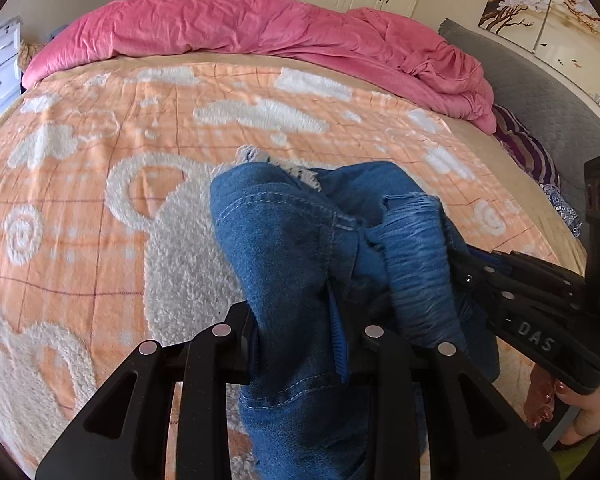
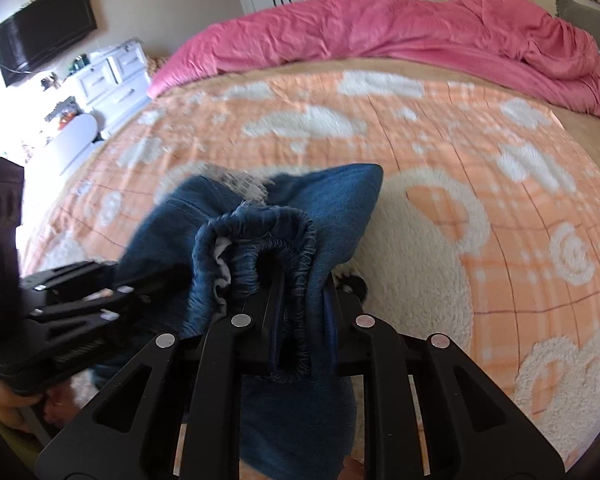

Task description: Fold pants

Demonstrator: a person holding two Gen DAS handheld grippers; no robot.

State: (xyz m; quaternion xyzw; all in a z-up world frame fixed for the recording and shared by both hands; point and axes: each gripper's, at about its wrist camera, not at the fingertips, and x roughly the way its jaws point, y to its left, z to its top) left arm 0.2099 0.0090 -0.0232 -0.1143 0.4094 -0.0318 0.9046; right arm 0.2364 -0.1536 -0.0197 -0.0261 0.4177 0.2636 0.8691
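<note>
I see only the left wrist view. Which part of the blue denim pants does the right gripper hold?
Observer: The right gripper is shut on the elastic gathered waistband of the blue denim pants.
Operator: Is something on the wall at the far left?
Observer: Yes, a black flat television hangs above a white drawer chest.
Operator: And my left gripper?
Observer: The left gripper is beside it, on the same bunch.
</note>
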